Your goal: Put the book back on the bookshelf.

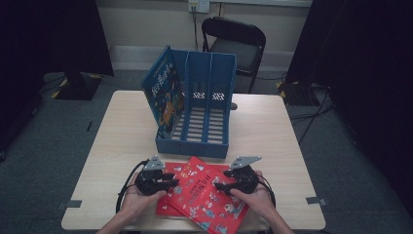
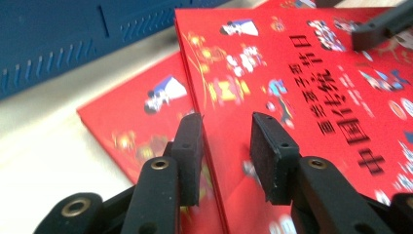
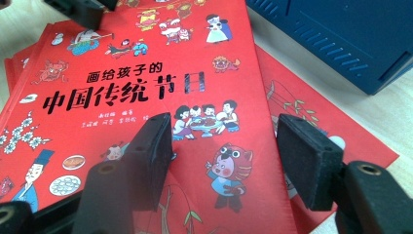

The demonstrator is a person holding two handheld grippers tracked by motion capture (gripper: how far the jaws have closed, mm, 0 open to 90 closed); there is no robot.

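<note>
Two red picture books lie stacked near the table's front edge, the top red book [image 1: 207,195] [image 2: 292,97] [image 3: 146,87] askew on the lower red book [image 1: 167,206] [image 2: 141,112] [image 3: 311,112]. My left gripper [image 1: 170,183] [image 2: 226,156] is open at the top book's left edge, its jaws on either side of that edge. At the book's right edge my right gripper [image 1: 219,185] [image 3: 226,161] is open too, low over the cover. Neither holds anything. Behind the books stands a blue file rack [image 1: 214,146] with a blue book [image 1: 163,95] leaning in its left slot.
The rack's middle and right slots hold nothing. A black folding chair [image 1: 238,41] stands beyond the table's far edge. Bare wood tabletop [image 1: 272,126] lies to both sides of the rack. The rack's blue wall [image 2: 73,44] [image 3: 350,39] is close behind the books.
</note>
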